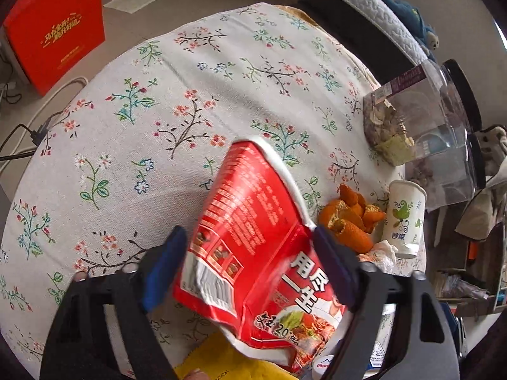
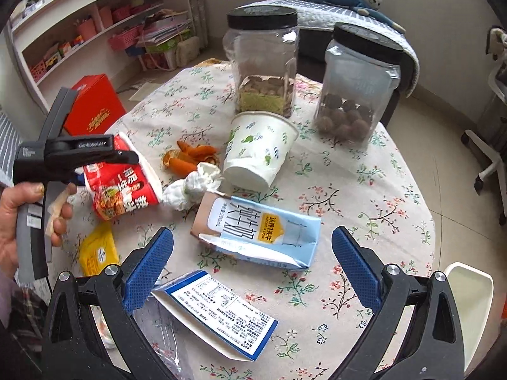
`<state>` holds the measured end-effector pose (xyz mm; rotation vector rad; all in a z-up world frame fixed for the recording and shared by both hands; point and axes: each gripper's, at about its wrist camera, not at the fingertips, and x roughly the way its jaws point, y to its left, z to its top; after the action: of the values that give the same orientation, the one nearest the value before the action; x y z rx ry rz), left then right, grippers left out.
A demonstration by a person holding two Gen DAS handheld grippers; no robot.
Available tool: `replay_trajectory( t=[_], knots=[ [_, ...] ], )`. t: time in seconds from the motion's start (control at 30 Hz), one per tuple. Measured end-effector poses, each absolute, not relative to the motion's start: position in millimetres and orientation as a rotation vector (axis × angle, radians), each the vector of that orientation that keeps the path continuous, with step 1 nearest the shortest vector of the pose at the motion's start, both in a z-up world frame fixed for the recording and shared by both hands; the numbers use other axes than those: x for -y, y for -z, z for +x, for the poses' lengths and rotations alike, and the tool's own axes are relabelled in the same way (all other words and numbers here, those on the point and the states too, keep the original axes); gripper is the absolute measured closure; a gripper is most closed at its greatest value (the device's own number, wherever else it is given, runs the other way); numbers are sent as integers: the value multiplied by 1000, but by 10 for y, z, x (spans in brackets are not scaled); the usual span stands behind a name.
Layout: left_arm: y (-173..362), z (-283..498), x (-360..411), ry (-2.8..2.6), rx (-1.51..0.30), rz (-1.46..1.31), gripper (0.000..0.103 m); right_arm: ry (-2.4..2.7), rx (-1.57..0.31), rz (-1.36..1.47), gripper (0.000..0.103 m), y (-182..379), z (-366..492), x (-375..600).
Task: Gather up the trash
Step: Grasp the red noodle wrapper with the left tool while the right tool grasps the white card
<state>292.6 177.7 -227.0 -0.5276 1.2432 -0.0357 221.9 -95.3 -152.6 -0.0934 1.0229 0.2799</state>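
**Left gripper has the noodle cup, right gripper waits over the cartons**

The left gripper (image 1: 250, 262) is clamped on the crushed red noodle cup (image 1: 253, 243), one blue pad (image 1: 163, 272) pressed to each side of the squashed wall, white rim pointing away across the floral tablecloth (image 1: 158, 101). From the right wrist view you can see that same cup (image 2: 123, 186) at the left edge of the table, with the left gripper (image 2: 126, 158) on it and the person's hand (image 2: 19, 215) wrapped round the handle. Whether the cup is lifted clear of the cloth, I can't tell.

Just beyond the cup sits a pile of orange peel (image 1: 348, 221), a crumpled tissue (image 1: 380, 253) touching it, and a paper cup (image 1: 405, 218) beside them. In the right wrist view the paper cup (image 2: 259, 152) is tipped over, bottom facing the camera, with peel (image 2: 190, 158) and tissue (image 2: 193, 186) to its left.

The right gripper (image 2: 253, 269) hangs with its jaws spread wide, nothing between them. Ahead of it lies a flattened blue milk carton (image 2: 263, 231); nearer, by the left pad, a second flattened carton (image 2: 218, 313) with printed panel up. A yellow packet (image 2: 98, 250) lies under the noodle cup's side of the table. Two clear jars, one (image 2: 263, 63) and the other (image 2: 358, 85), stand at the back with black lids. A red box (image 2: 95, 110) sits on the floor beyond the table.
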Motion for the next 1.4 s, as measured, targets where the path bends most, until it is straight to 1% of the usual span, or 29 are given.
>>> replay_trajectory(
  t=[0.13,0.17,0.23,0.37,0.43,0.47,0.5,0.53,0.6,0.63,0.67,0.73,0.77,0.9,1.03,1.4],
  knots=[
    [2082,2854,-1733,71,-1192,-495,61,-428,-1118,-177,7,1706,2144,868],
    [2017,2831,-1717,79,-1175,-481,63,-479,-1156,-178,7,1739,2136,875],
    [1869,2776,-1682,97,-1147,-455,63,-564,-1209,-181,7,1767,2108,919],
    [1565,2627,-1549,155,-1074,-399,63,-650,-1179,-303,8,1721,1926,893],
    [1433,2562,-1485,181,-1046,-377,63,-684,-1170,-367,15,1740,1839,835],
    [1371,2531,-1451,188,-1031,-360,63,-694,-1184,-396,24,1777,1821,804],
    [1314,2503,-1411,194,-1015,-340,63,-696,-1201,-422,29,1826,1800,774],
    [1261,2473,-1380,201,-1001,-322,63,-692,-1212,-449,31,1875,1781,761],
    [1192,2427,-1352,213,-984,-313,63,-690,-1232,-501,44,1982,1758,712],
    [1172,2405,-1349,217,-977,-314,63,-688,-1244,-519,46,2045,1765,685],
    [1158,2390,-1347,218,-973,-312,63,-679,-1250,-528,51,2086,1771,668],
    [1152,2377,-1344,211,-968,-302,63,-681,-1260,-506,75,2132,1803,656],
    [1161,2379,-1353,205,-969,-298,63,-698,-1278,-474,89,2149,1832,651],
    [1204,2398,-1428,162,-969,-291,63,-680,-1240,-430,89,2089,1894,624],
    [1179,2408,-1519,127,-953,-311,63,-658,-1159,-351,89,1857,1991,625],
    [815,2293,-1454,81,-818,-297,62,-509,-883,-146,89,1159,2117,742]
  ],
)
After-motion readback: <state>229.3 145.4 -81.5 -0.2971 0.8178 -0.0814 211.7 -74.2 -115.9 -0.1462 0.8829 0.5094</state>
